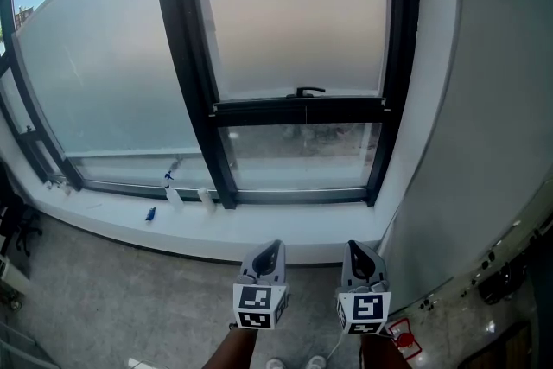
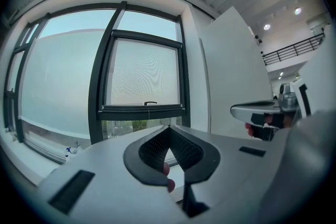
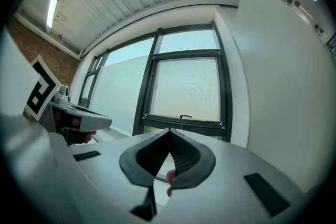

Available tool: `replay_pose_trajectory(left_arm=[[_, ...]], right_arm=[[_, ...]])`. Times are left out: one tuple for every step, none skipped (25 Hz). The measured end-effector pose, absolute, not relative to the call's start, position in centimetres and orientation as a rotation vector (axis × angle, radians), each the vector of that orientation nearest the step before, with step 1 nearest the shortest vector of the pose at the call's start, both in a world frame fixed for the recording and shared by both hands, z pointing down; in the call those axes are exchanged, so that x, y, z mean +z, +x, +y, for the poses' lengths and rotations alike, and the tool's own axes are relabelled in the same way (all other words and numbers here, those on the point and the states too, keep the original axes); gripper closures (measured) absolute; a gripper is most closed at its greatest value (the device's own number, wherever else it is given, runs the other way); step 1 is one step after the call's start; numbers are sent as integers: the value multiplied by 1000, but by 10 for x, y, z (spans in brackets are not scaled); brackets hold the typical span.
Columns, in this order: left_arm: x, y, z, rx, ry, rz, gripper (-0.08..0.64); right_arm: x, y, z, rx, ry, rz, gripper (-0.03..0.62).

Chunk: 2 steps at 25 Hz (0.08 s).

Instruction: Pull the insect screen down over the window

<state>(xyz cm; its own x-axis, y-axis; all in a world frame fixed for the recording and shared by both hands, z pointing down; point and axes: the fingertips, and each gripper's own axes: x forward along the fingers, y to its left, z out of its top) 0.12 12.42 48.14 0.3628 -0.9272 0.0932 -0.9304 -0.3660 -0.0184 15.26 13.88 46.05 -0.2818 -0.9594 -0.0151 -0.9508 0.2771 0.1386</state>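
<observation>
Covering the upper part of the right-hand window, the insect screen [image 1: 294, 13] shows as a pale, hazy sheet, greyish above and faintly pink lower down, and through both gripper views its fine mesh gives a rippling pattern. Its lower edge ends at a dark crossbar [image 1: 298, 110] with a small curved handle [image 1: 309, 91] standing on top at the middle. Below that bar a low strip of clear glass [image 1: 298, 143] is uncovered, and some green and rubble outside show through it. A black window frame [image 1: 186, 73] surrounds screen and strip, and left of it runs a much wider frosted pane [image 1: 104, 73] with a corner of blue sky and a tree above. A white sill [image 1: 259, 229] lies under both panes, with a few small blue and white bits [image 1: 150, 213] on its left part. A plain white wall [image 1: 484, 99] closes off the right side, and a grey floor [image 1: 112, 298] lies below. At the bottom of the head view the left gripper [image 1: 275, 248] and the right gripper [image 1: 356, 248] sit side by side, held level and pointing toward the window, well apart from the sill and the handle. Each has its jaws pressed together with nothing between them.
</observation>
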Motion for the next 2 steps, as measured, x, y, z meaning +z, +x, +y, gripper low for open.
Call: replay_pose_trajectory(left_arm=[[482,-1,125,138,2562,-1745,558],[484,-3,126,140,2562,-1744,558]], right_arm=[[461,151,139,-185,1840,-2451,589],[461,149,139,-185,1843,-2450,589]])
